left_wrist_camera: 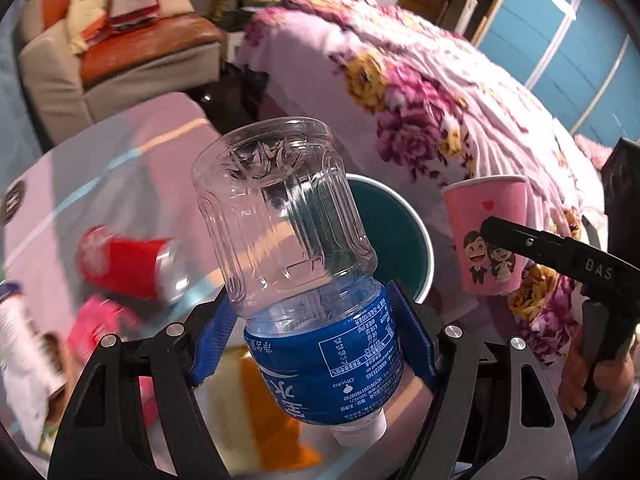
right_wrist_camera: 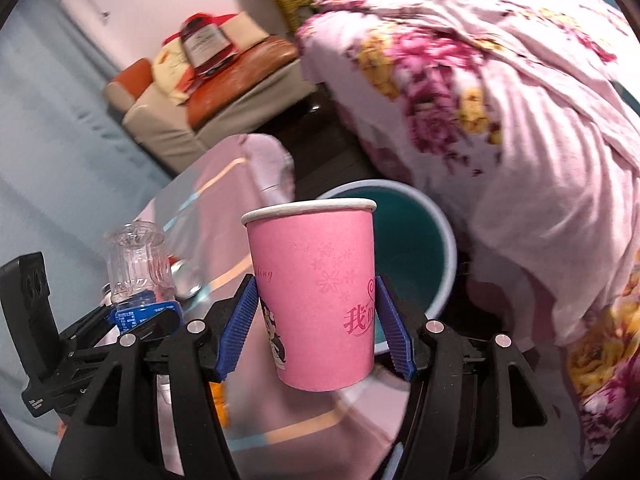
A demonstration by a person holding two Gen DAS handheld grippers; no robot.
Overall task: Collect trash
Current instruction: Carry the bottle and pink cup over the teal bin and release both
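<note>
Clear plastic, blue label: your left gripper (left_wrist_camera: 312, 344) has the water bottle (left_wrist_camera: 296, 256) pinched at the label, blue pads pressed on both sides, cap toward the camera, base tipped up toward frame centre. Jaws stand fairly wide, closed on the bottle.

Your right gripper (right_wrist_camera: 316, 320) clamps the pink paper cup (right_wrist_camera: 316, 296) upright, pads against its lower walls, rim up, at frame centre. Jaws part-open, filled by the cup.

Teal bin (left_wrist_camera: 394, 236) with pale rim sits just behind the bottle in the left view, and behind the cup (right_wrist_camera: 416, 248) in the right view, near the flowered blanket (left_wrist_camera: 420, 92).

Left of frame, left view: a red can (left_wrist_camera: 124, 264) lies on its side on the glass surface (left_wrist_camera: 120, 176), blurred. More packaging at lower left, too smeared to name.

Armchair (left_wrist_camera: 120, 60) upper left.
</note>
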